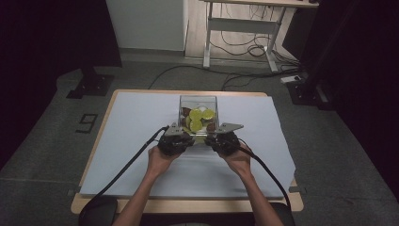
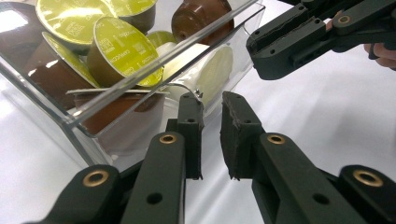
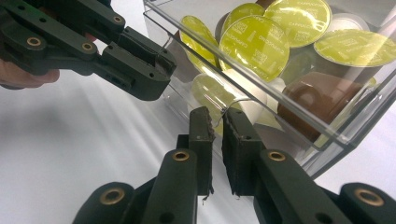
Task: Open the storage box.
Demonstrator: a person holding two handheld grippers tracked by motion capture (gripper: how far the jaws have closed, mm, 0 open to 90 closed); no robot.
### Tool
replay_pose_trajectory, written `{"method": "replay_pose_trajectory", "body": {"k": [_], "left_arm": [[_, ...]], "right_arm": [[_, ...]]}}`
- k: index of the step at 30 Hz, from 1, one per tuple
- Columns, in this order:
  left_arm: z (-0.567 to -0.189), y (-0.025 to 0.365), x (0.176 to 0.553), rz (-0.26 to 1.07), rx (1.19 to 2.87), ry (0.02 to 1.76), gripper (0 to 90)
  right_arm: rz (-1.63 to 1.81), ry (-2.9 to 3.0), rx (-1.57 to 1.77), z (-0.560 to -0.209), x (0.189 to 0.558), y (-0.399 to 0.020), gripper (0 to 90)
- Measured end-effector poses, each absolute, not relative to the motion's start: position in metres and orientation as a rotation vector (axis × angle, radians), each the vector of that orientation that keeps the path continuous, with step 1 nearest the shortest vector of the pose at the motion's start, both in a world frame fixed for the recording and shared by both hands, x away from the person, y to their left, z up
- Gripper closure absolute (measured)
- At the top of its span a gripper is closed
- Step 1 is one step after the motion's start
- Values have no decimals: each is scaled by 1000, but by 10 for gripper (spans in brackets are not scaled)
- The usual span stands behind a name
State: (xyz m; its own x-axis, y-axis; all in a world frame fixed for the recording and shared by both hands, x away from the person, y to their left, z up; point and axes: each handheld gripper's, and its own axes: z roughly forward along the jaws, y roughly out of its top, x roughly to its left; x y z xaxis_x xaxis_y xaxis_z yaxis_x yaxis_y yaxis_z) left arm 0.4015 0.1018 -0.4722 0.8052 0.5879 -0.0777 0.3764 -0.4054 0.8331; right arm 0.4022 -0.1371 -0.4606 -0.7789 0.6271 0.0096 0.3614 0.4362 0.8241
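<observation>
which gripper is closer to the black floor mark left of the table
left: left gripper at the clear box's near-left corner, toward the mark; right gripper at its near-right corner

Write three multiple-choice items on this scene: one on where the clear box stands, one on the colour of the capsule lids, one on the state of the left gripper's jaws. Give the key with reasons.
1. Where does the clear box stand?
A. On the floor beside the table
B. On the pale sheet on the table, just beyond both grippers
C. At the table's far left corner

2. What colour are the flat foil lids of most coffee capsules in the box?
A. Yellow-green
B. Red
C. Blue

3. How do the jaws of the left gripper stand?
A. Spread wide around the box
B. Clamped on a capsule
C. Nearly together at the box's near edge

Key: 1 B, the high view shows it mid-table ahead of the hands. 2 A, both gripper views show yellow-green lids. 3 C, only a narrow gap shows between them.
</observation>
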Motion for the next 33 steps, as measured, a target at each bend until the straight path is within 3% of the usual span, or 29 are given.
{"method": "replay_pose_trajectory", "body": {"k": [33], "left_arm": [[-473, 103, 372, 279, 2053, 680, 782]], "right_arm": [[1298, 2401, 808, -463, 372, -141, 809]]}}
